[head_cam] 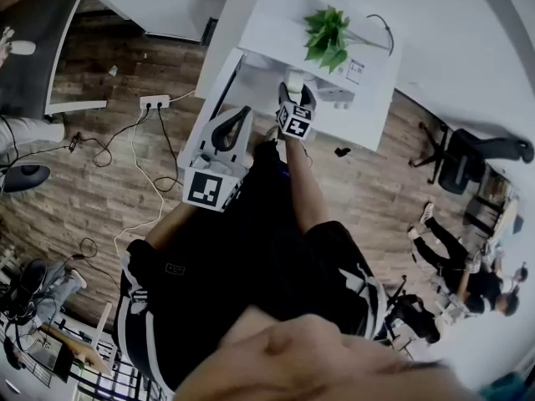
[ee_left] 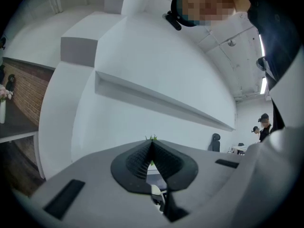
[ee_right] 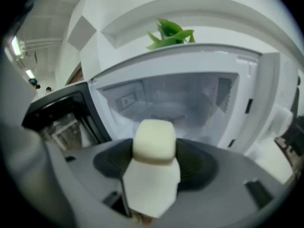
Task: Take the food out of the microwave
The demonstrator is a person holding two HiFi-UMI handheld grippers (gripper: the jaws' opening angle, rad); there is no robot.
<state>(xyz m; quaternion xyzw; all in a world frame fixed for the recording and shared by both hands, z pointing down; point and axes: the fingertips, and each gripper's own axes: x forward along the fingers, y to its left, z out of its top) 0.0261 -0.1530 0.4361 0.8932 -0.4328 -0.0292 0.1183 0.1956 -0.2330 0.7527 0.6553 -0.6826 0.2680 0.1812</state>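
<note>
The white microwave (ee_right: 247, 99) stands open and its cavity (ee_right: 175, 103) holds nothing; the dark door (ee_right: 57, 113) swings out to the left. My right gripper (ee_right: 153, 167) is shut on the food (ee_right: 153, 141), a pale cream block on a white base, held just in front of the opening. In the head view the food (head_cam: 294, 80) sits at the tip of the right gripper (head_cam: 294, 97), at the microwave's (head_cam: 276, 32) front edge. My left gripper (head_cam: 230, 132) hangs lower left of it, shut with nothing in it, and its jaws (ee_left: 152, 151) point at a bare white wall.
A green plant (head_cam: 328, 33) stands on top of the microwave. A power strip (head_cam: 155, 101) and cables lie on the wooden floor to the left. An office chair (head_cam: 468, 157) and seated people (head_cam: 451, 241) are at the right.
</note>
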